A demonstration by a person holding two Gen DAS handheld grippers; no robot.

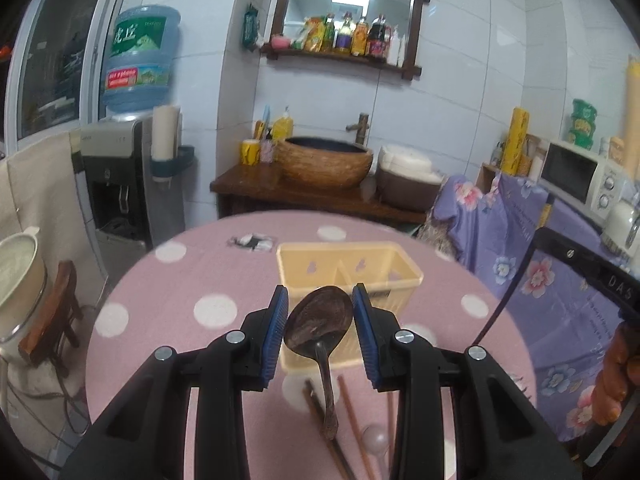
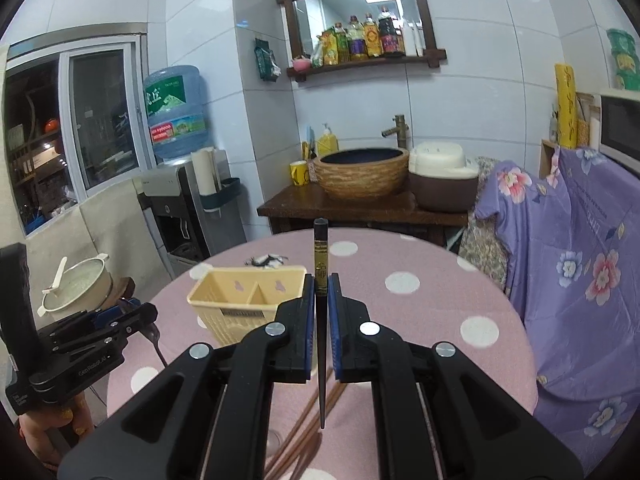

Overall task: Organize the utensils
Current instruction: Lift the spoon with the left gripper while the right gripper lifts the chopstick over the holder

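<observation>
Currently, a dark wooden spoon (image 1: 320, 320) is clamped by its bowl between the blue pads of the left gripper (image 1: 320, 312), its handle hanging down toward the camera above the pink polka-dot tablecloth (image 1: 168, 292). The left gripper is angled slightly downward, and its jaws are kept partly apart by the width of the spoon bowl. A dark chopstick (image 2: 321, 320) with a gold band is pinched in the right gripper (image 2: 321, 308), whose jaws are drawn narrow around it; the stick is held nearly upright, its thick end raised above the pads and its tip pointing down toward the table. A cream two-compartment utensil caddy (image 2: 236, 304) is seen on the table just beyond both grippers, with nothing visible inside it. Brown chopsticks (image 1: 352, 420) and a pale spoon (image 1: 374, 438) are left lying on the cloth beneath the grippers. At the edge of the left view, fingers (image 1: 612, 380) of the person's hand are seen wrapped around the other gripper's handle.
</observation>
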